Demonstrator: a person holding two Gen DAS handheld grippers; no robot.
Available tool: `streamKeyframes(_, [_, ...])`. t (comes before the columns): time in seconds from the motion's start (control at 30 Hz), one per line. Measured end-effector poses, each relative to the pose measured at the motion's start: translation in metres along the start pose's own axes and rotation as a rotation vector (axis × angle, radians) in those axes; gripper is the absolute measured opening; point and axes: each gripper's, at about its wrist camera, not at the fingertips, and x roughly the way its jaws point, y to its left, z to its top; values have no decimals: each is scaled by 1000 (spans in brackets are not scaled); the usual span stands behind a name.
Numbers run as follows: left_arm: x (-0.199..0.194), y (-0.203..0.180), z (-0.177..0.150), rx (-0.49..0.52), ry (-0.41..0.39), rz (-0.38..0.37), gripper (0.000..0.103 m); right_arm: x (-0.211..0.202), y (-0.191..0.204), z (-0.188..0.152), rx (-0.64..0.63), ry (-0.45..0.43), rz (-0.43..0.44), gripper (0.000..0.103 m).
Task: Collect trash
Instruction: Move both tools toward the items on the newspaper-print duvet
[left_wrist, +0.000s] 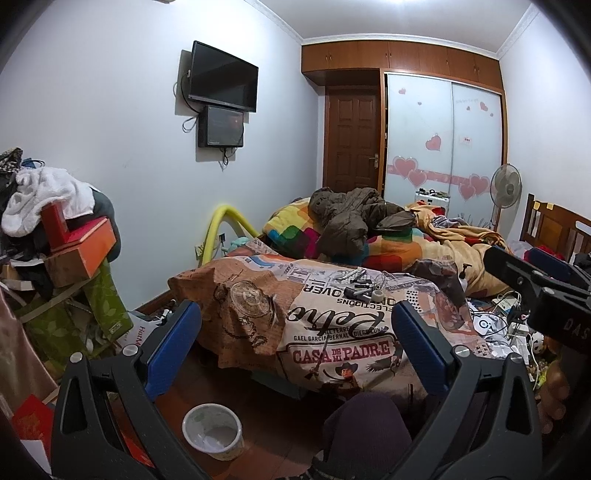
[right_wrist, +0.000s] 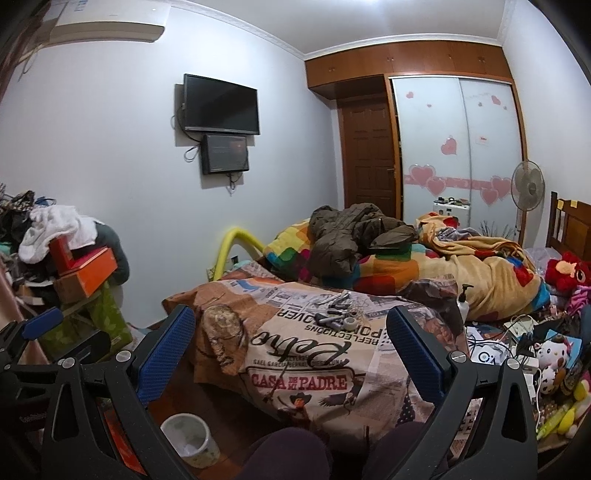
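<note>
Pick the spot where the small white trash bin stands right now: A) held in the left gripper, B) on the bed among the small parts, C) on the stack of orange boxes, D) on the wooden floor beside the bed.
D: the trash bin stands upright on the wooden floor beside the bed, and both grippers are open and empty.

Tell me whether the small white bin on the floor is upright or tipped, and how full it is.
Upright: the small white bin stands on the floor with its open mouth facing up. Nearly empty: only white scraps show at the bottom.

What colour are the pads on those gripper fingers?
Blue, with a fine ribbed texture, on black fingers. The pads show best in the right wrist view.
</note>
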Motion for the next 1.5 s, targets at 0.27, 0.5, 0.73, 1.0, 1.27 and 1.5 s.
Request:
streamKeyframes(0.27, [65, -4, 20, -19, 42, -21, 103, 45, -36, 3, 31, 22, -94, 103])
streamKeyframes(0.5, [148, -10, 32, -46, 122, -35, 103, 92, -67, 1, 2, 71, -195, 103])
streamKeyframes(0.73, [252, -18, 24, -68, 259, -39, 103, 154, -107, -12, 3, 190, -224, 103])
streamKeyframes(1.0, [357, -46, -1, -38, 400, -26, 103, 228, -138, -42, 20, 369, -183, 103])
streamKeyframes(1.27, [427, -75, -19, 31, 477, -78, 103, 302, -151, -65, 34, 479, -93, 95])
streamKeyframes(1.5, [481, -88, -25, 19, 510, -134, 94, 362, -163, -78, 78, 546, -11, 78])
